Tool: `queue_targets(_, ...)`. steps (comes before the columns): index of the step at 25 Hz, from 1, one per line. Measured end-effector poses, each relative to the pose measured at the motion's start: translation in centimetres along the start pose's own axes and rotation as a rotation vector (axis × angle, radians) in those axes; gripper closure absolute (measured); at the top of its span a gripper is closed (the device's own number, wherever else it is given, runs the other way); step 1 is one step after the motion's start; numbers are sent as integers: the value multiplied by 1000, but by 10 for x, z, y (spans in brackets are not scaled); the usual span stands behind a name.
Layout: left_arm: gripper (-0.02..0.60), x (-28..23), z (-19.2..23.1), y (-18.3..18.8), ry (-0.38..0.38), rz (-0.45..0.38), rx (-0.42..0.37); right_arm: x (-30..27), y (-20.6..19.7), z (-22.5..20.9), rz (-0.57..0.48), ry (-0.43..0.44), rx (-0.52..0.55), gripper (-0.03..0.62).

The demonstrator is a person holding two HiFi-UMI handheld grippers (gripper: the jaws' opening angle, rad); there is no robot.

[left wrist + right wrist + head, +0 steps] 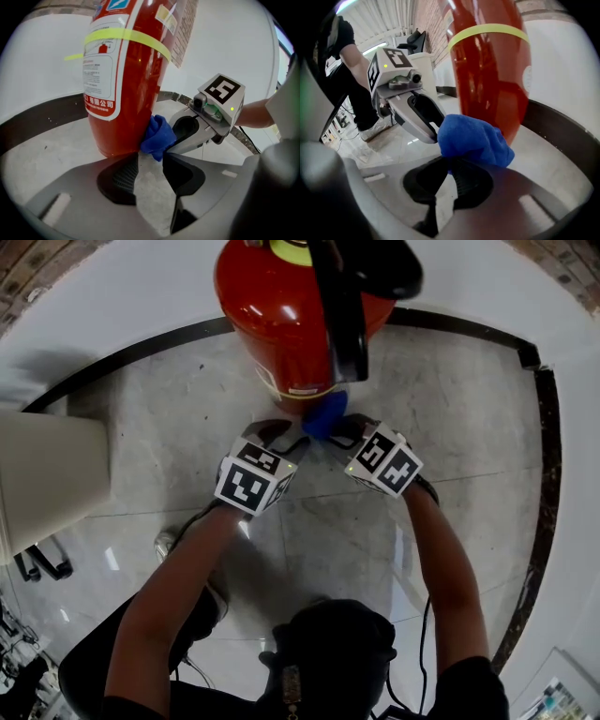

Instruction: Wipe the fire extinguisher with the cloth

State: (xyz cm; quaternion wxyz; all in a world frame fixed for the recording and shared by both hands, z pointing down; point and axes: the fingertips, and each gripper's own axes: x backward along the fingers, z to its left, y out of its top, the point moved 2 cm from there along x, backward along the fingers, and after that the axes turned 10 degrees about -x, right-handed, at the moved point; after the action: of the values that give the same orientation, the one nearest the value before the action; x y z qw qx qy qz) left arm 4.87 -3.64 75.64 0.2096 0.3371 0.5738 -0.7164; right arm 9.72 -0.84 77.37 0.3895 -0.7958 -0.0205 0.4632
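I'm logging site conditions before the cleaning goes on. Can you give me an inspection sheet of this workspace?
Surface: glossy pale stone floor with a black border strip.
Job's things: red fire extinguisher standing upright on the floor; blue cloth bunched against its lower side.
Clutter: beige container at the left.
Grippers: left gripper open, only floor between its jaws; right gripper shut on the cloth.
Cables: black cable beside the person's right arm.
Surroundings: white curved wall behind the extinguisher, with brick above it.
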Motion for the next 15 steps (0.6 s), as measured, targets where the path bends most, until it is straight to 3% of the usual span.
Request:
queue_targets(8, 387, 21, -1, 12, -106, -163, 122, -20, 6, 23, 31, 81, 87, 562)
queue_targets(11, 382, 13, 1, 17, -120, -178, 165, -23, 7, 27, 35, 83, 90, 560)
queue_targets(15, 471, 1, 16, 9, -59, -131, 187, -26, 6, 26, 46, 54, 86, 548)
